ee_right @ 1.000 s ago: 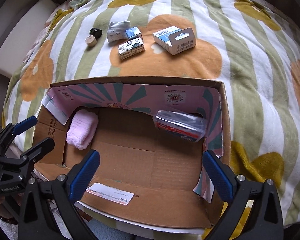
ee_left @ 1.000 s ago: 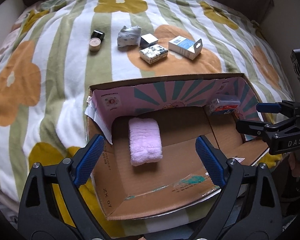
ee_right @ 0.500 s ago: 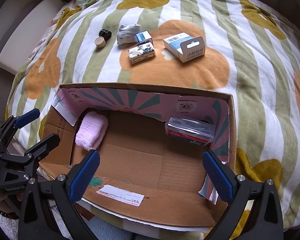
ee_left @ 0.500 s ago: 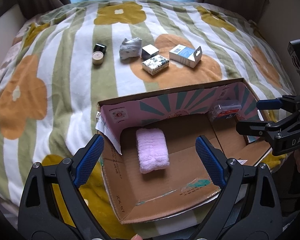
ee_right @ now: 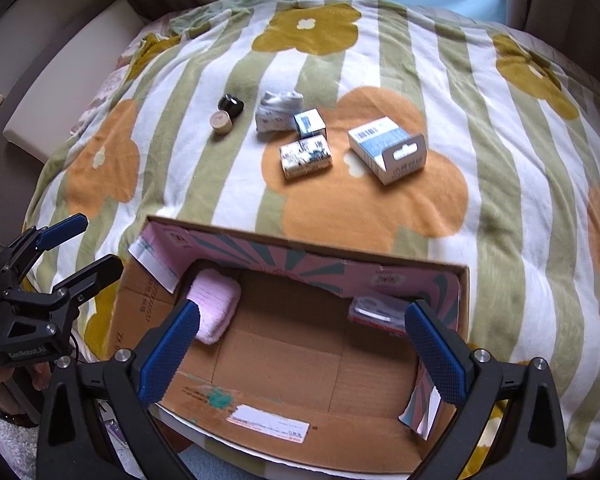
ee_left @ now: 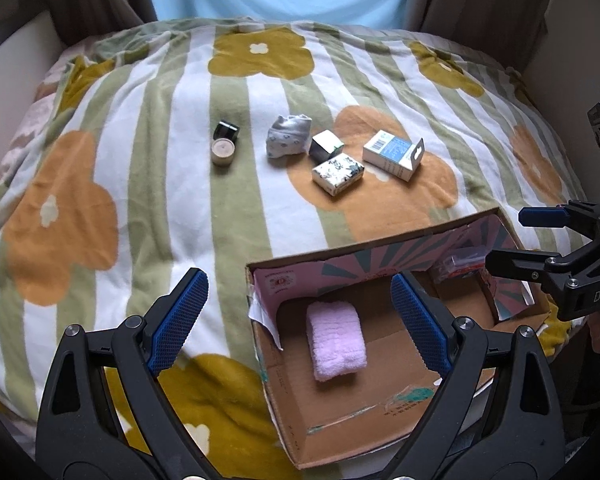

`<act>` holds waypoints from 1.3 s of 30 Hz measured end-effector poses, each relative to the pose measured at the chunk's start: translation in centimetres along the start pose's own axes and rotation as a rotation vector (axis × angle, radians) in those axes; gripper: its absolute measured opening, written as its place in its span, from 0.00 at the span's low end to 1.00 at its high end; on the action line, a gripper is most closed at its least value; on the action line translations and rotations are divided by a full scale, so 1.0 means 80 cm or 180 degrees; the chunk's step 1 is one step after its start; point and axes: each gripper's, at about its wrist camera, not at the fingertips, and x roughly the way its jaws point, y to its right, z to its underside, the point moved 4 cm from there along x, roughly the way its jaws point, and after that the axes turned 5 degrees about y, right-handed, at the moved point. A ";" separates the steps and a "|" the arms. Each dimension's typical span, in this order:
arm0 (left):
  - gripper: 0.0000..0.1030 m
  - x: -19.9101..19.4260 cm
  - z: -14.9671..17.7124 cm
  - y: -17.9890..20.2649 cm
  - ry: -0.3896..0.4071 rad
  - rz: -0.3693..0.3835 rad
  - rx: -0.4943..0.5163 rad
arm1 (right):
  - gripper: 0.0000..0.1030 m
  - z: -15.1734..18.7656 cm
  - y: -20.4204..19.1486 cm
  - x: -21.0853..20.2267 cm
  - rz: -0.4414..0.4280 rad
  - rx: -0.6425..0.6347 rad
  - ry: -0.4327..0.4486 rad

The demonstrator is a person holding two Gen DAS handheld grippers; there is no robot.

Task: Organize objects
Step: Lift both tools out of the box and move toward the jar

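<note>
An open cardboard box (ee_left: 336,432) (ee_right: 284,404) lies on a flowered blanket. Inside are a pink folded towel (ee_left: 336,340) (ee_right: 214,300) and a clear plastic pack (ee_right: 376,312) (ee_left: 460,266). Beyond the box lie a blue-white carton (ee_left: 394,154) (ee_right: 386,152), a patterned tissue pack (ee_left: 338,172) (ee_right: 306,156), a small silver box (ee_left: 326,144) (ee_right: 309,122), a grey sock (ee_left: 288,140) (ee_right: 276,110), a black cap (ee_left: 226,131) (ee_right: 231,104) and a round beige jar (ee_left: 223,151) (ee_right: 221,122). My left gripper (ee_left: 300,320) is open and empty over the box's left wall. My right gripper (ee_right: 300,344) is open and empty over the box.
The blanket (ee_left: 172,208) covers a rounded bed. A white ledge (ee_right: 72,80) runs along the left. Curtains and a blue pane stand at the back. The right gripper shows in the left wrist view (ee_left: 548,240), the left gripper shows in the right wrist view (ee_right: 64,248).
Both grippers have pulled back and risen away from the box. The left one has shifted left. The box and loose items now look smaller and farther away.
</note>
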 end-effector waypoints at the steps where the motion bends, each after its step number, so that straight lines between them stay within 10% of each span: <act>1: 0.90 -0.001 -0.006 -0.004 0.0026 -0.0010 0.0009 | 0.99 -0.007 -0.002 -0.001 -0.0015 -0.0012 0.0027; 29: 0.87 0.160 -0.115 -0.128 0.0056 -0.0052 0.0108 | 0.98 -0.168 -0.019 0.103 0.0063 -0.0453 0.0038; 39: 0.77 0.238 -0.119 -0.136 -0.0019 0.0042 0.0280 | 0.83 -0.184 -0.012 0.179 0.0139 -0.0543 -0.0228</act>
